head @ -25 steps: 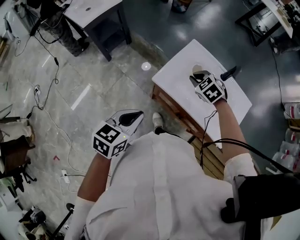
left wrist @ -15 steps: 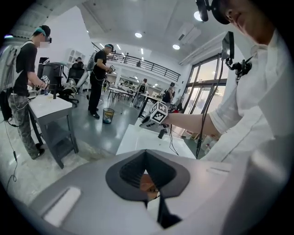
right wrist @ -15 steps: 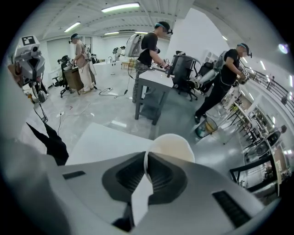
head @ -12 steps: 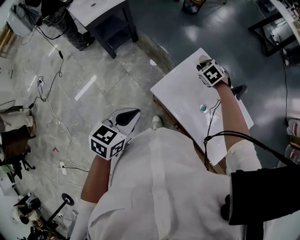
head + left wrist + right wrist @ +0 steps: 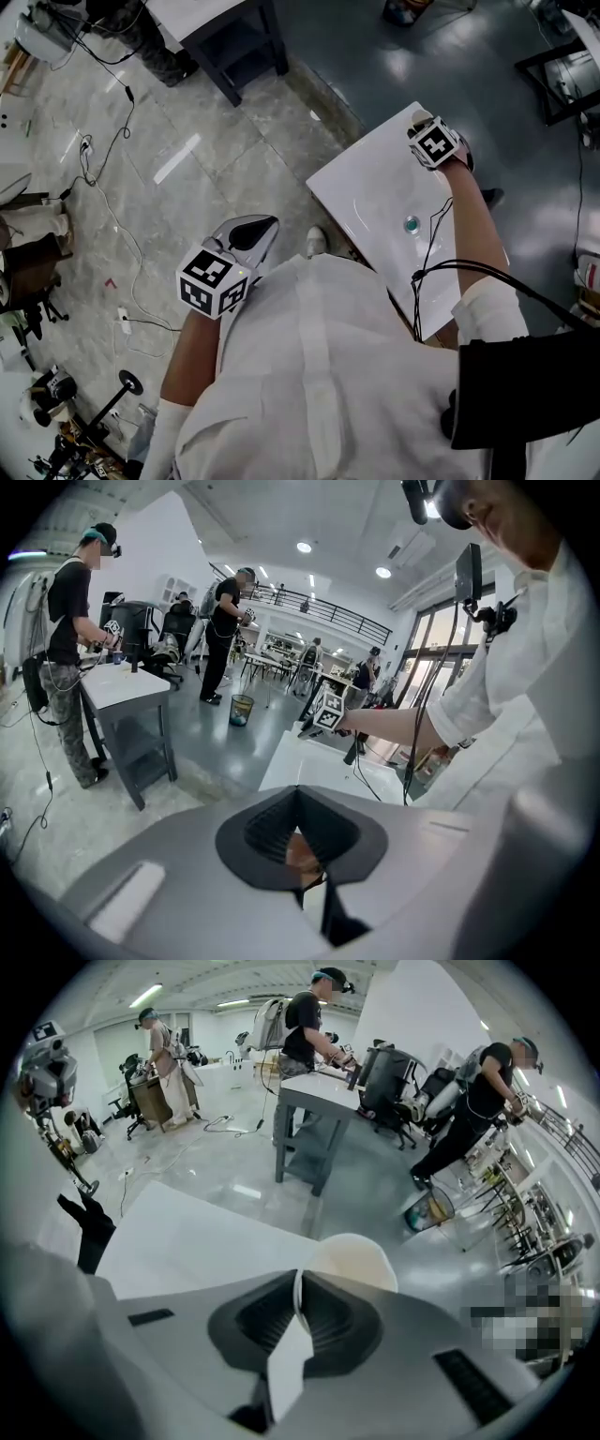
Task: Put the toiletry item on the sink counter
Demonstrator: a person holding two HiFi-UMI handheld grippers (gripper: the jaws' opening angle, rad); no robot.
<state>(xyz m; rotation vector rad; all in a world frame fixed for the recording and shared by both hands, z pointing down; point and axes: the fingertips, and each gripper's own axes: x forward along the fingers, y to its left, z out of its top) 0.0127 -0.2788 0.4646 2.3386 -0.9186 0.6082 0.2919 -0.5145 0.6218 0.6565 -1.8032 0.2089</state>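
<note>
My right gripper (image 5: 298, 1286) is out at about 1 o'clock from me, over the far corner of the white sink tabletop (image 5: 361, 187). Its fingers (image 5: 330, 1321) are pinched narrow on the rim of the cream-white round cup (image 5: 354, 1258), which I take to be the toiletry item. The cup hangs at 12 o'clock of the fingers, right at the tabletop's far edge, with grey floor (image 5: 375, 1185) showing behind it. I cannot tell whether its base is touching the surface.

To place it well, I judge the cup should come back a little toward 6 o'clock. That would put its whole base over flat tabletop, clear of the edge and short of the basin with the round drain (image 5: 411, 224). I would lower it upright until it bears weight, then part the fingers just enough to free the rim and lift straight up so the cup is not tipped.

My left gripper (image 5: 298, 799) hangs by my hip at 7 o'clock, its fingers pressed together on nothing.
</note>
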